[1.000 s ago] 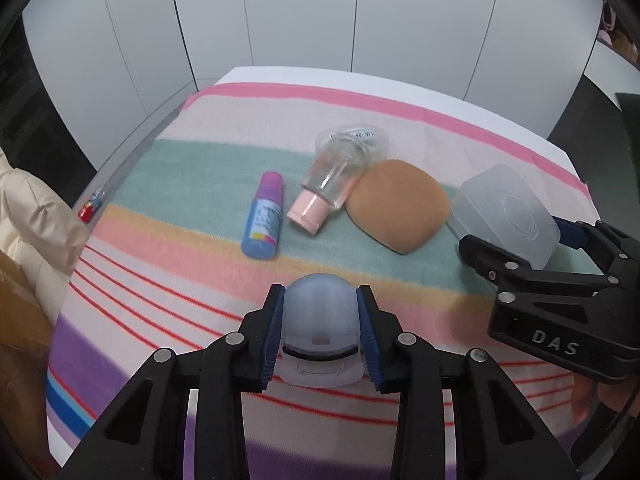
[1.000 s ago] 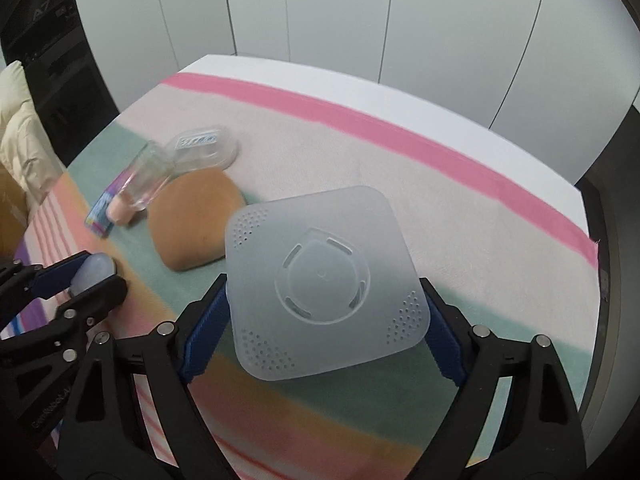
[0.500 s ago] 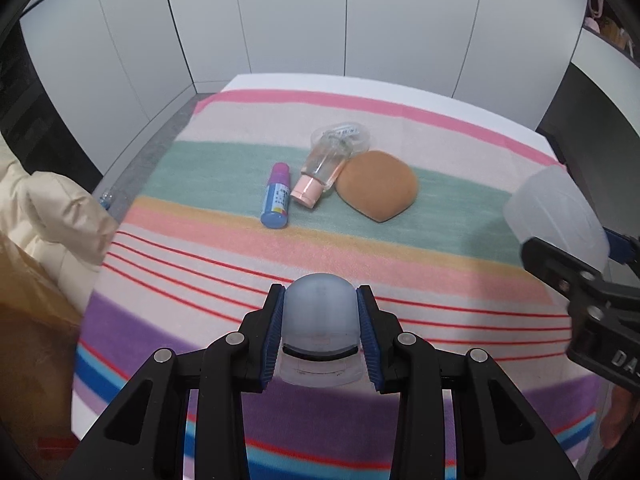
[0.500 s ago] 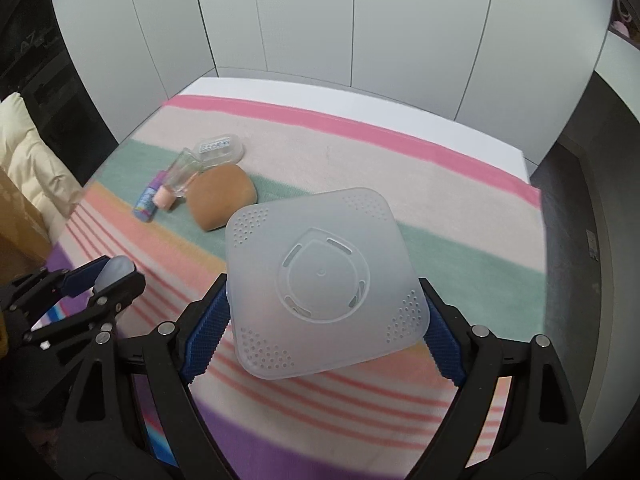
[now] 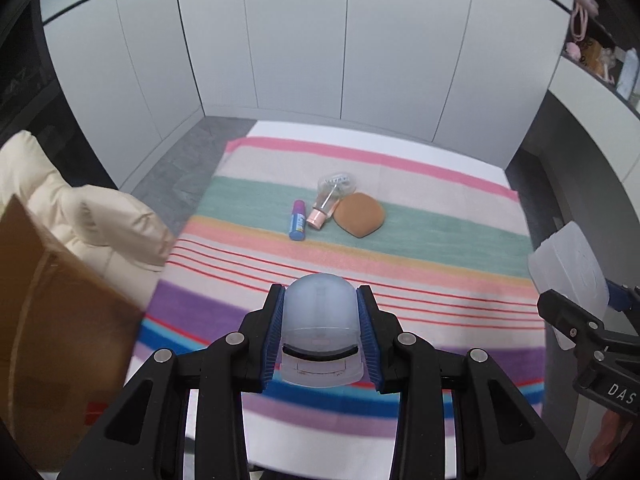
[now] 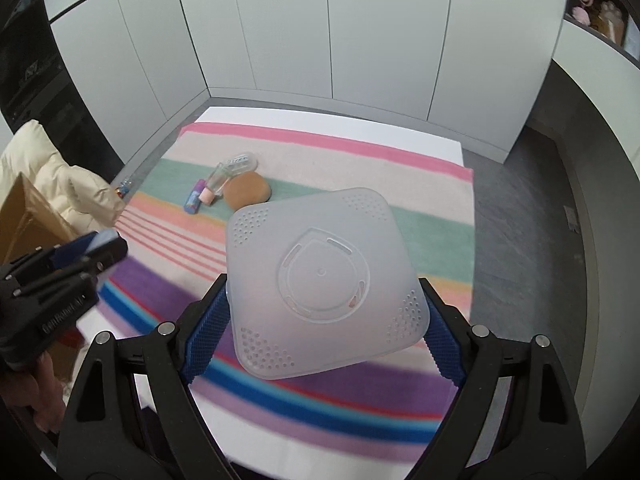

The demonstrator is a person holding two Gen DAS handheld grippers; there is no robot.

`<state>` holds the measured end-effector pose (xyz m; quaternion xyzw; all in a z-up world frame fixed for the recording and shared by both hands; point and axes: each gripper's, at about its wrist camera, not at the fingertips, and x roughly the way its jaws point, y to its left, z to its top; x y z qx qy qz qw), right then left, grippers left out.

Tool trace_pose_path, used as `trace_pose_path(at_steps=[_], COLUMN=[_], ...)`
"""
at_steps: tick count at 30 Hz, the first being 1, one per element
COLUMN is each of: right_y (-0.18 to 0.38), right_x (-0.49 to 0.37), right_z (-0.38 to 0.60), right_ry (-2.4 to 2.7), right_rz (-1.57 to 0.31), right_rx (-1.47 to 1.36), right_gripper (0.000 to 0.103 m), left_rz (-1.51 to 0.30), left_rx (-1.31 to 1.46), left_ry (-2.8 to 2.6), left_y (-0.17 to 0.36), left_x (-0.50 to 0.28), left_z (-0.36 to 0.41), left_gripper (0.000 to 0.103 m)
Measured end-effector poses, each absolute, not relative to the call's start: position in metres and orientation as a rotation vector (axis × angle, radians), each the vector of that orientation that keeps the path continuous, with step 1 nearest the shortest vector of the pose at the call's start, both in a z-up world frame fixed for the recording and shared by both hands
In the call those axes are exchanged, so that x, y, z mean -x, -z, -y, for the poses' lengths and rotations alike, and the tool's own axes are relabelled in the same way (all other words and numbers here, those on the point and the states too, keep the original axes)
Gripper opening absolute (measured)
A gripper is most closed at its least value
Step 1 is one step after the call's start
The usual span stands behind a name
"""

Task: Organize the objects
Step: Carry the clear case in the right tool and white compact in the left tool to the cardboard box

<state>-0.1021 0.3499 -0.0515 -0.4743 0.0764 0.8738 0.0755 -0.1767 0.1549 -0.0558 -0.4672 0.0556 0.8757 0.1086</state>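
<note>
- Since 1 s ago both grippers have pulled back and up from the striped blanket (image 5: 420, 240); the items on it now look far smaller, and the whole bed edge shows.
- Left gripper (image 5: 320, 330): blue pads pinch a small frosted domed case (image 5: 320, 320) by its 2 sides, held in the air over the near purple and blue stripes. What the case holds cannot be told through the frosted plastic.
- Right gripper (image 6: 324, 304): pads clamp a frosted square lid (image 6: 320, 280) by 2 opposite edges, flat face to the camera, with dotted perforations at the 4 corners and a round moulded ring in the middle.
- Writing: "DAS" reads on the right gripper's body in the left view; blurred lettering on the left gripper's body in the right view, not legible.
- On the green stripe, close together: blue-and-purple tube (image 5: 298, 220) with a printed label too small to read, clear bottle with pink cap (image 5: 325, 207) lying on its side, clear blister pack (image 5: 338, 181) touching the bottle's far end, brown rounded pad (image 5: 360, 219) just beside the bottle.
- Left of bed: cream padded jacket (image 5: 80, 216) and cardboard box (image 5: 48, 340).
</note>
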Motion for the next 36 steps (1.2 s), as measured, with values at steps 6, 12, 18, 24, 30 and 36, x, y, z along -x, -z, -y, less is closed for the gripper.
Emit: trace_pose_path(at_steps=[6,12,18,24,30,36], right_y=[0.012,-0.017,-0.017,-0.007,-0.003,0.0], right_x=[0.058,0.019,0.007,0.02,0.04,0.055], right_z=[-0.344,-0.333,-0.331,-0.335,-0.33,-0.316], right_ry=[-2.597,-2.624,-2.645,-2.618,-2.63,-2.646], right_rz=[-0.206,-0.173,-0.2,-0.287,-0.282,-0.264], right_rx=[1.412,1.376,1.368,1.396,1.384,1.388], right_gripper=[0.089,0.089,0.089,0.089,0.089,0.089], left_rz=[-0.197,-0.19,-0.101,-0.133,-0.093,-0.08], left_rx=[1.297,1.229,1.242,1.189,1.202,1.208], left_ry=[-2.552,-2.511,-2.491,-2.515,-2.544,-2.569], left_y=[0.021,0.002,0.003,0.001,0.006,0.009], left_x=[0.137,0.109,0.111,0.114,0.122,0.125], left_z=[-0.143,-0.137,-0.134,-0.132,-0.12,-0.106], left_gripper=[0.036,0.036,0.036,0.036,0.036,0.036])
